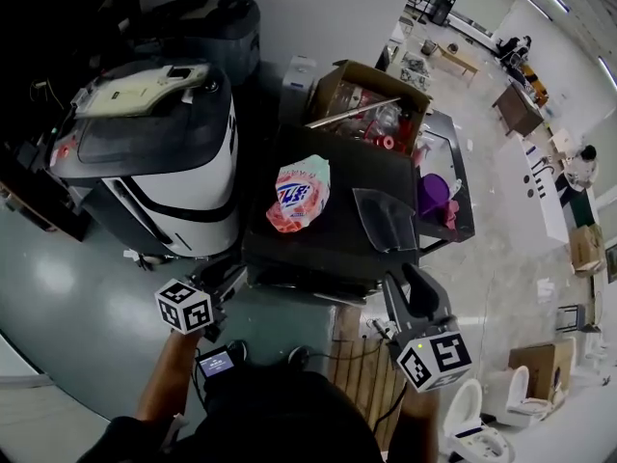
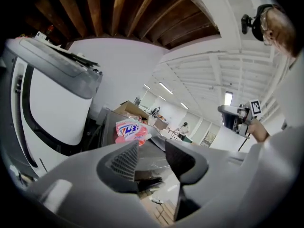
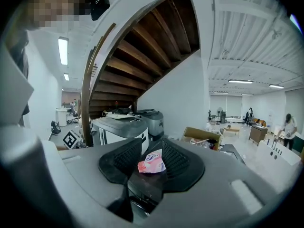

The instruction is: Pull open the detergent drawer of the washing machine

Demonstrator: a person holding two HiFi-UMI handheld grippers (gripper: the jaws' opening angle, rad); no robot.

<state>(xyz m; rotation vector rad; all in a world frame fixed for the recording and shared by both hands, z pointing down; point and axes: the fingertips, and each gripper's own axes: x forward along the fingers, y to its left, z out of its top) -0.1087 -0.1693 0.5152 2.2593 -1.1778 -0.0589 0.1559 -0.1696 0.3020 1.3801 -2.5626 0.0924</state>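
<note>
A black box-shaped washing machine [image 1: 333,234] stands in the middle of the head view, seen from above, with a pink detergent bag [image 1: 301,193] on its top. Its front face and drawer are hidden from that view. My left gripper [image 1: 229,282] is low at the machine's front left corner, shut with nothing between its pads. In the left gripper view my left gripper [image 2: 151,158] points along the machine's top towards the pink bag [image 2: 129,129]. My right gripper [image 1: 412,283] hangs at the front right corner, jaws close together and empty. My right gripper [image 3: 152,152] faces the bag [image 3: 151,165].
A white and black appliance [image 1: 164,152] stands to the left of the machine. Behind is an open cardboard box [image 1: 371,99]; to the right, a dark cart with a purple object [image 1: 432,196]. Wooden slats [image 1: 362,365] lie underfoot, and a white toilet [image 1: 477,422] sits at the lower right.
</note>
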